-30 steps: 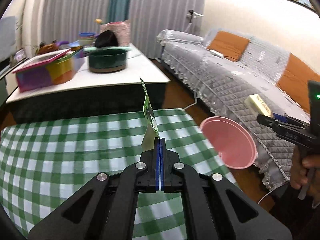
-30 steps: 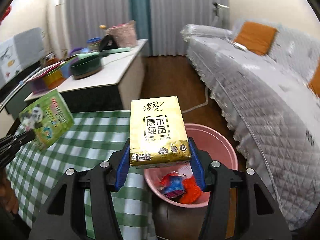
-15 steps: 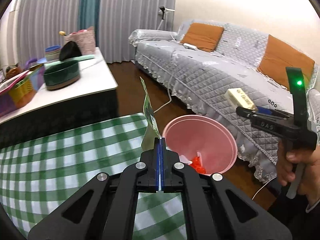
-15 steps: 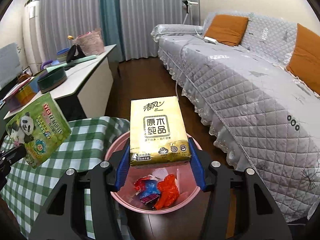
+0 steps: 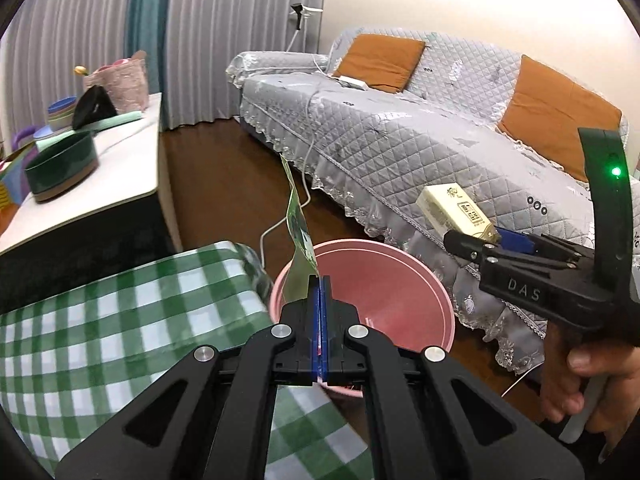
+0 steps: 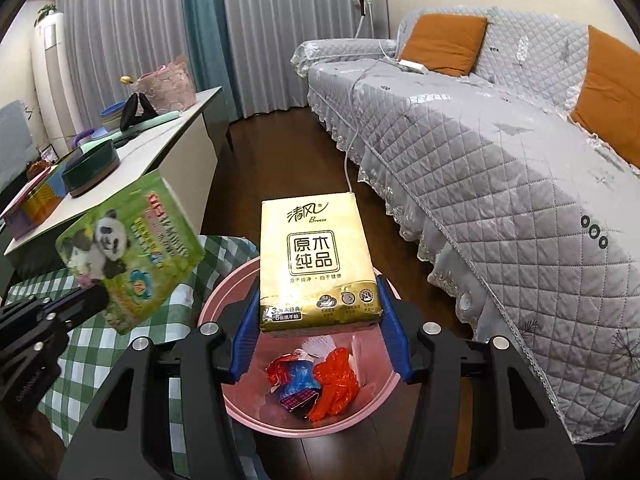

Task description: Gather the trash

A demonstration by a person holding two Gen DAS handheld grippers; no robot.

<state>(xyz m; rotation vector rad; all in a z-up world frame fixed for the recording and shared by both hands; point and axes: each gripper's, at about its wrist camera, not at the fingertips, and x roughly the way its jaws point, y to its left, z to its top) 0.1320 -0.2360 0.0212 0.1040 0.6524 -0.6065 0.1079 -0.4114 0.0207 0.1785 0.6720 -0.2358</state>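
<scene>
I have both loads over the drop zone. My right gripper (image 6: 320, 320) clamps a gold tissue pack (image 6: 318, 264) between its blue pads, pack upright and directly above the pink bin (image 6: 224, 292), which stands on the dark floor between the green checked table (image 6: 92, 344) and the grey quilted sofa (image 6: 500, 168). My left gripper (image 5: 319, 300) is fully closed on the lower edge of a thin green panda wrapper (image 6: 128, 248); from the left wrist view the wrapper (image 5: 298, 236) shows edge-on, rising above the near-left rim of the bin (image 5: 400, 252).

Procedure for the release, as I judge it:
1. Let go of the tissue pack first. It is the heavier item and already centred, so it should fall straight onto the red and blue wrappers (image 6: 316, 376) in the bin bottom.
2. Bring the wrapper further inside the rim before opening. It is light and flat; released at the edge it may flutter onto the table or the floor.
3. Open each gripper fully so nothing clings to a pad.

Pose: both grippers point forward and downward toward the bin, right one over its middle, left one at the table-side rim. The person's hand (image 5: 580, 376) grips the right handle.
</scene>
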